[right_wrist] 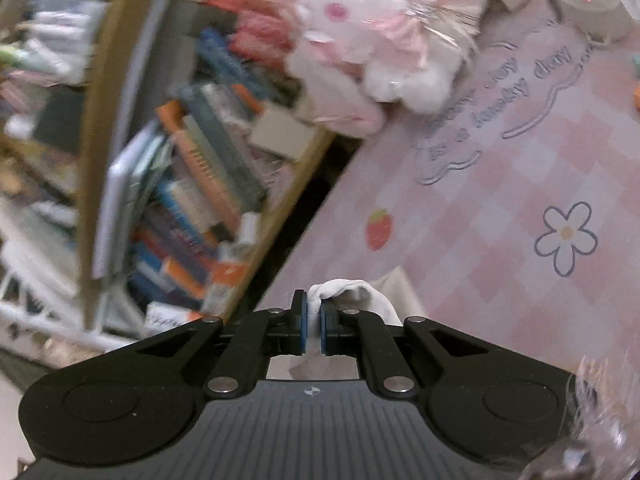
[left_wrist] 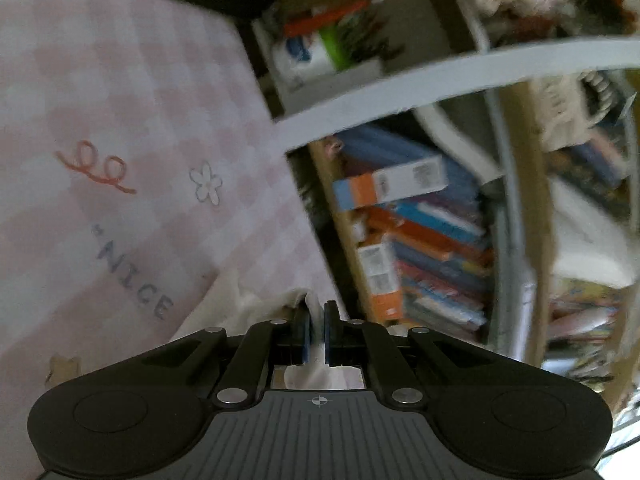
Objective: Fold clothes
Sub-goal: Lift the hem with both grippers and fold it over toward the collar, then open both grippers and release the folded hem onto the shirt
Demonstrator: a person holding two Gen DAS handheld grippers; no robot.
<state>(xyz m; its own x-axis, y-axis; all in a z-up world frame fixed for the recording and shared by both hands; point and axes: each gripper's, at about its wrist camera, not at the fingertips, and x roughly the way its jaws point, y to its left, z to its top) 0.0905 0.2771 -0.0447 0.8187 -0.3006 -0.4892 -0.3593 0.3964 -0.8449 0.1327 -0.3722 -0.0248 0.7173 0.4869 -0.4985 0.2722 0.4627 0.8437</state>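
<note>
While both tools pinch white cloth, we judge the fold only begun: no finished crease shows. The white garment bunches softly at the near edge of the pink checked mat. Our left tool and right tool are each clamped on it. Beyond lie bookshelves and a plush rabbit.

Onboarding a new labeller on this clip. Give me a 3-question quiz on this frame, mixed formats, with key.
1. True or false: the left gripper is open and holds nothing.
2. What lies between the fingers of the right gripper? A) a book B) white cloth C) nothing
3. Fill in: the plush rabbit sits at the edge of the pink checked ____.

Key: 1 false, it is shut on white cloth; 2 B, white cloth; 3 mat.
</note>
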